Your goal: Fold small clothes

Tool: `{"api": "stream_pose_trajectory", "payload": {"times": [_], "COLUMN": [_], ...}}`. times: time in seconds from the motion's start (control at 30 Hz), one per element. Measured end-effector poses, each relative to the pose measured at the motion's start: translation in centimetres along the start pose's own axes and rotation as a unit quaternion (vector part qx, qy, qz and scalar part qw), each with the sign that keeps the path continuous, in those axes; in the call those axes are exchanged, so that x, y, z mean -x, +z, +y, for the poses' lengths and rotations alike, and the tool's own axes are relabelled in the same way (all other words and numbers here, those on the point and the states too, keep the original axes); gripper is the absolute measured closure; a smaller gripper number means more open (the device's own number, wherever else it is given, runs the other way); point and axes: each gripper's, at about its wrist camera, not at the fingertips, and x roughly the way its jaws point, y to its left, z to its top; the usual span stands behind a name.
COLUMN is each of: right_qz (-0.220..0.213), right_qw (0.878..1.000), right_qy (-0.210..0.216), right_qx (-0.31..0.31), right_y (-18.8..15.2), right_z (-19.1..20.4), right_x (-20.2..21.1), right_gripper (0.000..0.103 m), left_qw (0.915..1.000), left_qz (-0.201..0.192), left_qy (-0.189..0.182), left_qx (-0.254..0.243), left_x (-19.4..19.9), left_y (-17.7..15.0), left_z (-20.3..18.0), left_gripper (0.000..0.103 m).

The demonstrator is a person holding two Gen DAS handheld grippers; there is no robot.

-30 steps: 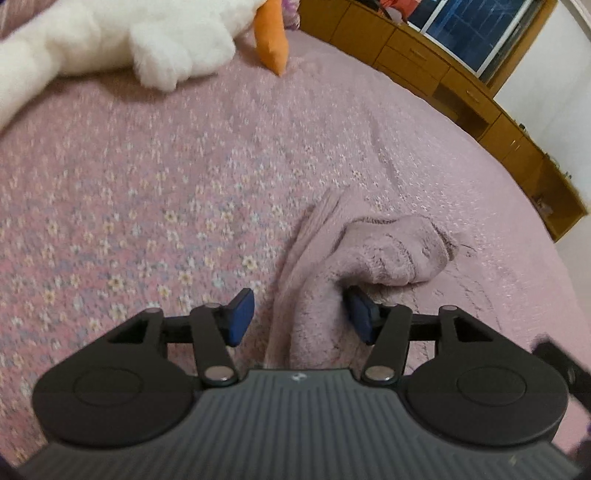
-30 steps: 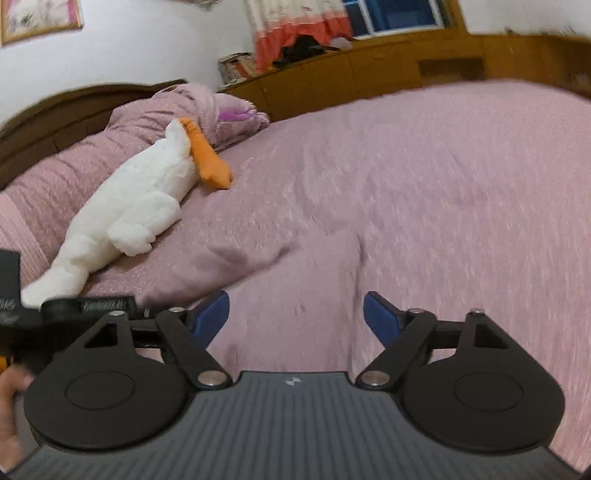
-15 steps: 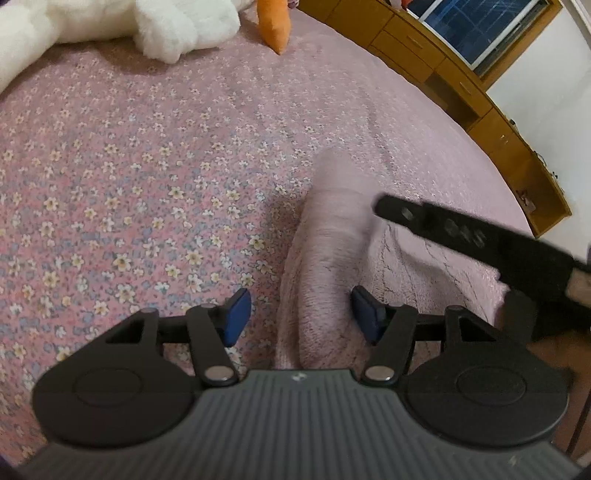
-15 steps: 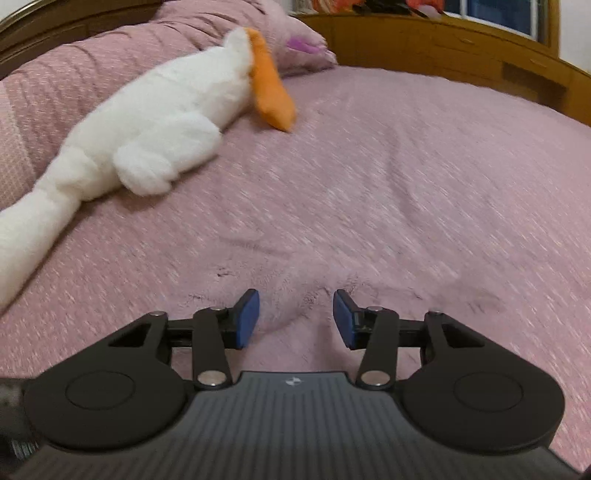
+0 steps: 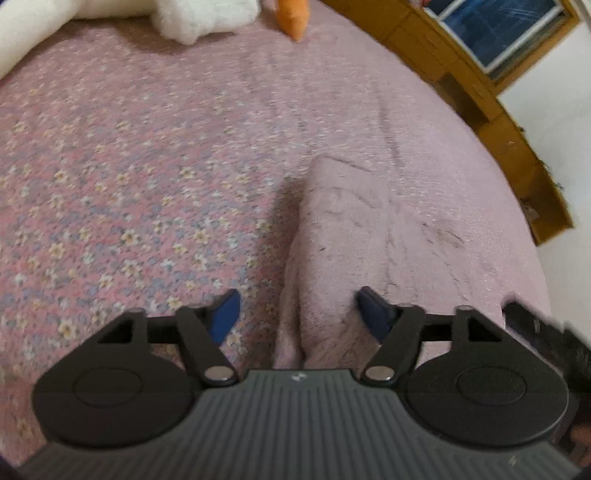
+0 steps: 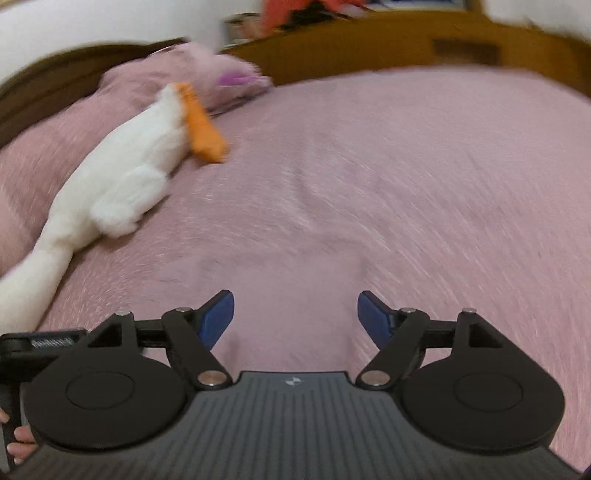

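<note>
Pink floral bedspread (image 5: 110, 177), wooden cabinets (image 5: 480, 92), window (image 5: 491, 26).

My right gripper (image 6: 295, 317) hangs with jaws spread wide over the pink bedspread (image 6: 424, 177), nothing between them. A white plush toy (image 6: 122, 184) with an orange beak lies at ten o'clock; the view is motion-blurred.
</note>
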Motion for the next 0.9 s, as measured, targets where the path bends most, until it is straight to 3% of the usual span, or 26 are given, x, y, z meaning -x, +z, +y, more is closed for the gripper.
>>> {"api": "stream_pose_trajectory", "payload": {"times": [0.1, 0.17, 0.27, 0.37, 0.5, 0.53, 0.57, 0.67, 0.8, 0.9], "right_qz": [0.036, 0.045, 0.068, 0.108, 0.079, 0.078, 0.079, 0.075, 0.057, 0.055], "right_qw": [0.997, 0.989, 0.968, 0.947, 0.961, 0.966, 0.97, 0.973, 0.983, 0.985], "right_qy": [0.013, 0.046, 0.104, 0.154, 0.144, 0.135, 0.124, 0.111, 0.108, 0.096], "right_qx": [-0.073, -0.132, -0.219, -0.261, -0.221, -0.206, -0.193, -0.188, -0.135, -0.132], "right_y": [-2.0, -3.0, -3.9, -5.4, -6.0, -5.9, -5.7, -4.7, -2.3, -1.5], "right_z": [-3.6, -5.3, -6.9, -6.7, -4.3, -3.5, -3.0, -2.3, -1.8, -2.9], "right_x": [-0.2, -0.4, -1.7, -4.1, -4.8, -4.8, -4.9, -4.3, 0.6, 4.3], "right_gripper": [0.023, 0.023, 0.023, 0.019, 0.011, 0.014, 0.029, 0.051, 0.053, 0.053], "left_qw": [0.9999, 0.9995, 0.9977, 0.9914, 0.9892, 0.9886, 0.9877, 0.9837, 0.9737, 0.9747], "left_qz": [0.011, 0.022, 0.043, 0.077, 0.083, 0.086, 0.09, 0.098, 0.109, 0.107], "left_qy": [-0.011, -0.022, -0.05, -0.1, -0.117, -0.122, -0.125, -0.143, -0.194, -0.196], "left_qx": [0.005, 0.01, 0.016, 0.035, 0.029, 0.021, 0.024, 0.048, 0.047, 0.013], "left_x": [-0.1, -0.5, -1.0, -2.0, -2.7, -2.7, -2.8, -2.4, -0.6, 0.8], "left_y": [-0.2, -0.3, -0.6, -1.1, -1.4, -1.4, -1.5, -1.5, -2.5, -4.3], "left_z": [-0.1, -0.2, -0.2, -0.2, -0.5, -0.7, -0.5, 0.1, -1.7, -4.9], "left_gripper": [0.029, 0.029, 0.028, 0.028, 0.033, 0.038, 0.045, 0.054, 0.057, 0.057]}}
